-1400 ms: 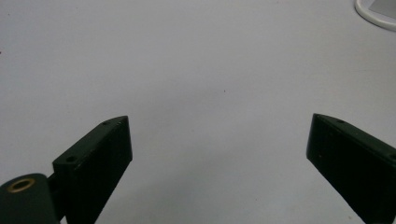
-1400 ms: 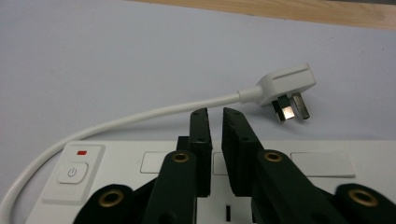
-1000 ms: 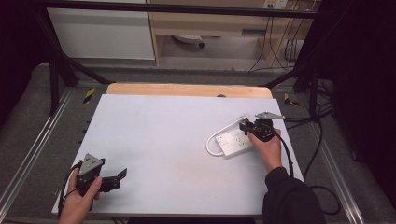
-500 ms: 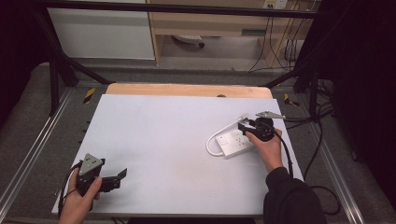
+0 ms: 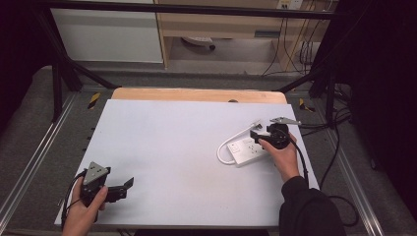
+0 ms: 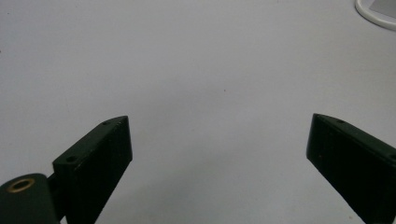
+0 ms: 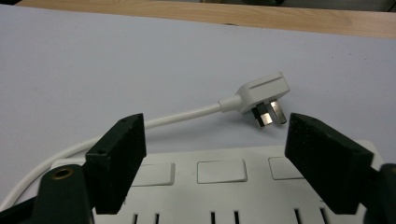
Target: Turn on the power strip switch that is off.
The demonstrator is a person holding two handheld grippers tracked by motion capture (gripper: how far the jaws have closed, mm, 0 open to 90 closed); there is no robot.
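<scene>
The right gripper [image 7: 215,154], jaws just opened wide, hovers over the white plastic power strip [image 7: 233,186], gripping nothing. The left gripper [image 6: 219,158] rests on the pale grey worktop [image 5: 172,147], jaws wide and empty.

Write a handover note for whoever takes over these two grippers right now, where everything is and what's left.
Right gripper: open, jaws just opened, nothing between the pads, poised over the white power strip at the table's right side.
Its plug lies loose on the table beyond the strip, cord curving back.
Left gripper: open and empty, near the front left corner.
Done: plug is out and lying free.
Left: likely regrasp the plug or strip; judge before moving.
</scene>
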